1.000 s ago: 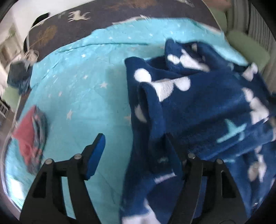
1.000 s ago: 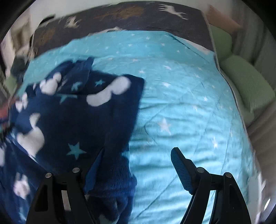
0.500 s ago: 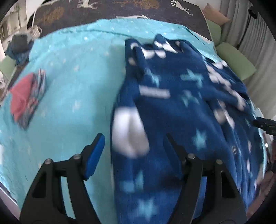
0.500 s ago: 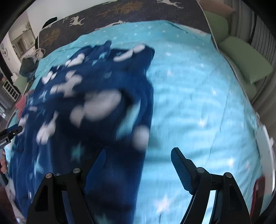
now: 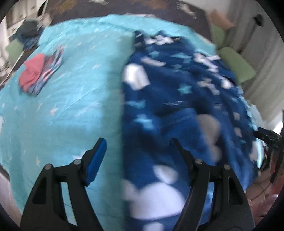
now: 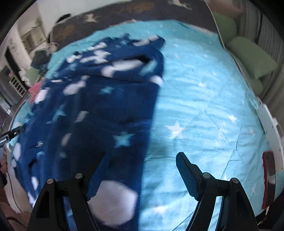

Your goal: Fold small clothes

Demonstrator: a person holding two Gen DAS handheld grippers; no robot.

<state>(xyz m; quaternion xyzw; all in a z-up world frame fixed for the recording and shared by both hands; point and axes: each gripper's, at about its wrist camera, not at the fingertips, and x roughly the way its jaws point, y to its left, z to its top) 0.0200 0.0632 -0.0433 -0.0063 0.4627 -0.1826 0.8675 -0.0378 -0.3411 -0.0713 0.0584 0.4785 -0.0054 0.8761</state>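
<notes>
A navy fleece garment (image 5: 168, 92) with white blobs and pale stars lies stretched out along the turquoise bedspread (image 5: 71, 106). My left gripper (image 5: 138, 140) hangs over its near left edge, jaws wide and opening. The fabric fills the right half of the gap and covers the right finger, while the left pad (image 5: 96, 160) is bare. In the right wrist view the garment (image 6: 106, 106) drapes over the left finger of my right gripper (image 6: 142, 155). That gripper's right pad (image 6: 186, 174) is bare over the bedspread (image 6: 204, 97). Both views are blurred.
A folded pile of red and patterned clothes (image 5: 39, 72) sits far left on the bed. Green cushions (image 6: 252, 58) line the right side. A dark blanket with deer figures (image 6: 142, 10) covers the head of the bed. The bed's white edge (image 6: 269, 128) runs on the right.
The garment was bunched up and is now drawn out long toward the near edge. Both grippers have pulled back along the bed with its near end over their fingers.
</notes>
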